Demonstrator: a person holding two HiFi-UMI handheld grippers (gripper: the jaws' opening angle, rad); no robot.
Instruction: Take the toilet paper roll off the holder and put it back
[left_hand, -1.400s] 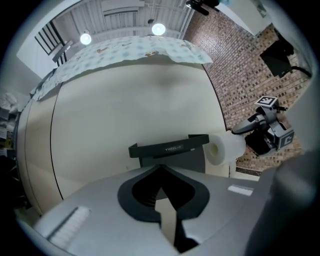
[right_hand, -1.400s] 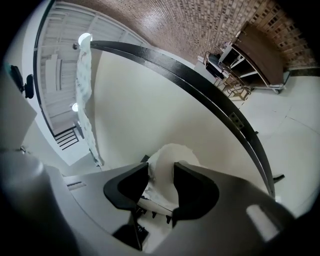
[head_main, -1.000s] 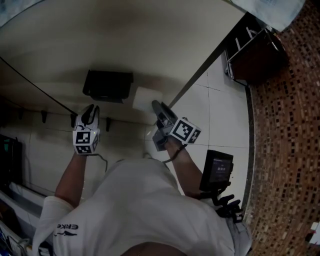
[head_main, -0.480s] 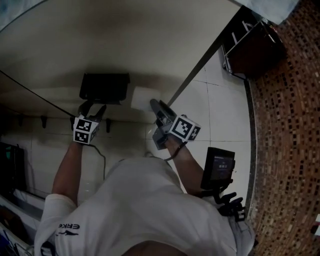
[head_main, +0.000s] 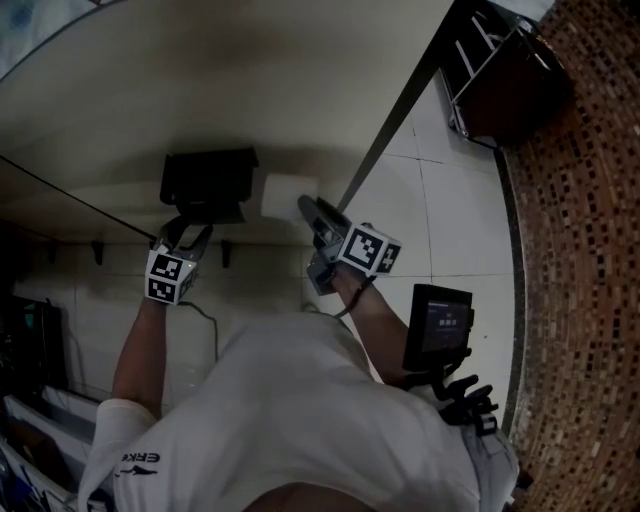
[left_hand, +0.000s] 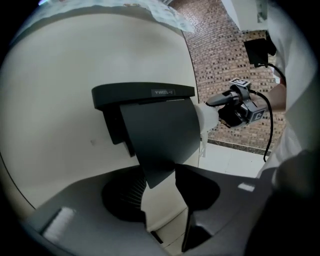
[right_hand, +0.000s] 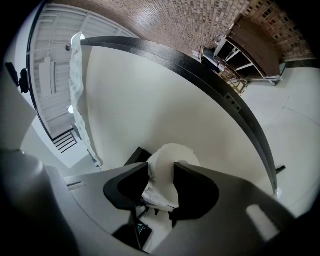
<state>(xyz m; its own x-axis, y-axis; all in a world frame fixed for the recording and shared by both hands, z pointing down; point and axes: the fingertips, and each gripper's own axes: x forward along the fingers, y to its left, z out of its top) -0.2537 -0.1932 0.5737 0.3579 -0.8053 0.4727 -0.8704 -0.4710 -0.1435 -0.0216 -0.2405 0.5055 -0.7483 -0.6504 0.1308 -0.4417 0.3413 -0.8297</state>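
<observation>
The cream wall (head_main: 300, 90) fills everything ahead of both my grippers, smooth and matte. On it, straight in front of my left gripper (left_hand: 162, 195), sits the holder (left_hand: 142, 92). It is black, hard plastic by the look of it, with a flat shelf on top and a broad flap (left_hand: 160, 135) hanging beneath.

My left jaws have just swung wide, then eased in a touch. The flap's lower corner dips into the gap between them, but my ribbed pads (left_hand: 125, 200) don't press on it. I judge I'm there to tip the flap up so the roll can slide back under it.

The toilet paper roll (right_hand: 167, 160) is off the holder, just to the right of it, pinched between the jaws of my right gripper (right_hand: 160, 187). It's soft, white and cylindrical, crinkled at its loose edge below my jaws. The grip looks moderate, I'd say so that the tube isn't crushed, and the roll sits close beside the holder for the return.
</observation>
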